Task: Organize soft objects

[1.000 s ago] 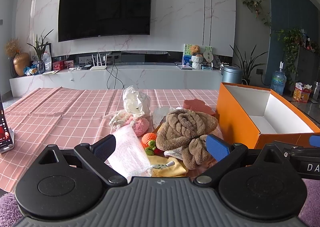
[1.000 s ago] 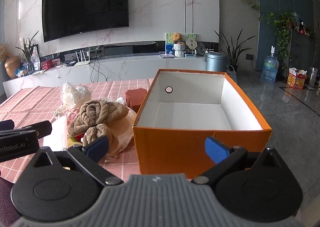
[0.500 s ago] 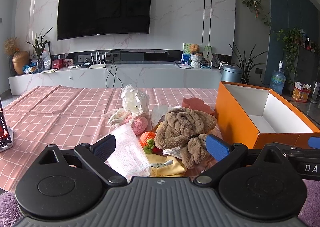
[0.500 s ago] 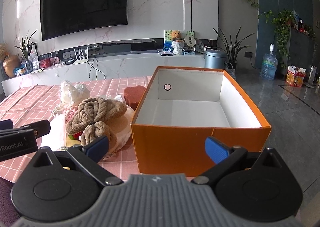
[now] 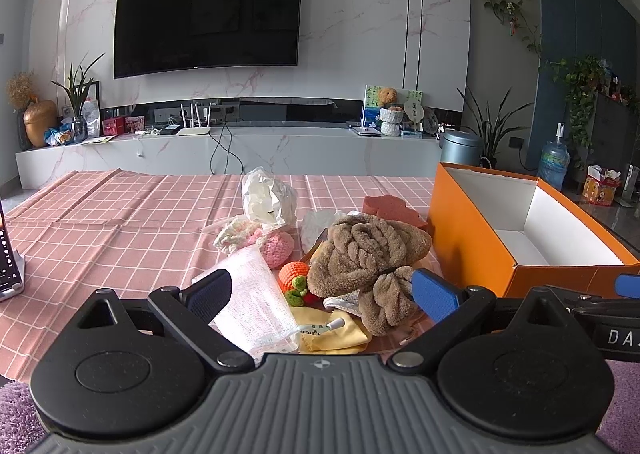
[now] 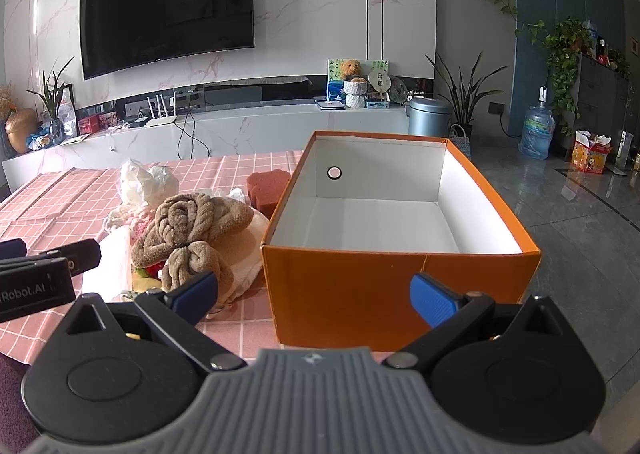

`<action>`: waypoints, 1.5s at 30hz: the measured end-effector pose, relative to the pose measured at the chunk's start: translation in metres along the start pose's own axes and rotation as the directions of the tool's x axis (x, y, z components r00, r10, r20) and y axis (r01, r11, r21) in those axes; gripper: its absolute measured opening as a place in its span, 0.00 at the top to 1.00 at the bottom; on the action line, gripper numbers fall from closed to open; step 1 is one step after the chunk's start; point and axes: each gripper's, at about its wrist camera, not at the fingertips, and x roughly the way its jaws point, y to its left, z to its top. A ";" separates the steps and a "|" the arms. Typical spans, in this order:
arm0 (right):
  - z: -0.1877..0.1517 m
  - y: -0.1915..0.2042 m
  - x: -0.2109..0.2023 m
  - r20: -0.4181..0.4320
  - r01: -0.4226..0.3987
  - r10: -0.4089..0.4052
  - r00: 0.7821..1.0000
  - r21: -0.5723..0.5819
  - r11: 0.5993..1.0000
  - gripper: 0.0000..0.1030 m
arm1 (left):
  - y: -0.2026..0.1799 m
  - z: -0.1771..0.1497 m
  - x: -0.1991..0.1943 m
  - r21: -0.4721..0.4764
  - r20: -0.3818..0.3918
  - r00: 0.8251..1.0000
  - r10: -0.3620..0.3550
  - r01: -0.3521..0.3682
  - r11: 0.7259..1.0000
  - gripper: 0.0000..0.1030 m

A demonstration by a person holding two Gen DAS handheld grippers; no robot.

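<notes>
A heap of soft things lies on the pink checked tablecloth [image 5: 120, 230]: a brown knotted plush towel [image 5: 368, 254] [image 6: 192, 225], a pink knitted piece [image 5: 276, 246], an orange knitted toy [image 5: 294, 276], a white gauze packet [image 5: 256, 306], a yellow cloth [image 5: 332, 334], a crumpled clear bag [image 5: 268, 197] and a reddish sponge [image 5: 392, 205] [image 6: 266, 189]. An orange box [image 6: 384, 278] [image 5: 472, 238] with a white, empty inside stands to the right of the heap. My left gripper [image 5: 320, 294] is open just before the heap. My right gripper [image 6: 314, 292] is open in front of the box's near wall.
A phone on a stand [image 5: 8, 266] sits at the table's left edge. Behind the table are a white TV bench [image 5: 240, 145], a wall TV and potted plants. A grey tiled floor [image 6: 580, 221] lies right of the box. The left gripper's body [image 6: 36, 278] shows at the right view's left.
Both grippers have risen and drawn back slightly, so the heap and the box sit a little lower in view. Both stay open; nothing on the table has moved.
</notes>
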 end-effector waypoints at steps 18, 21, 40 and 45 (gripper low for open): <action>-0.002 0.010 0.012 -0.064 0.017 -0.019 0.998 -0.029 0.999 0.02 | 0.004 0.000 0.000 -0.008 -0.013 0.999 -0.042 0.042 0.999 0.00; -0.002 0.016 0.017 -0.081 0.017 -0.022 0.996 -0.054 0.998 0.02 | 0.009 -0.001 0.002 -0.023 -0.027 0.998 -0.052 0.052 0.998 0.00; 0.013 0.073 0.035 -0.075 -0.217 0.204 0.976 -0.289 0.932 0.36 | 0.059 0.004 0.030 -0.103 -0.176 0.977 -0.120 0.103 0.989 0.19; 0.024 0.090 0.059 -0.101 -0.239 0.217 0.971 -0.335 0.911 0.36 | 0.072 0.009 0.046 -0.145 -0.223 0.970 -0.098 0.067 0.987 0.13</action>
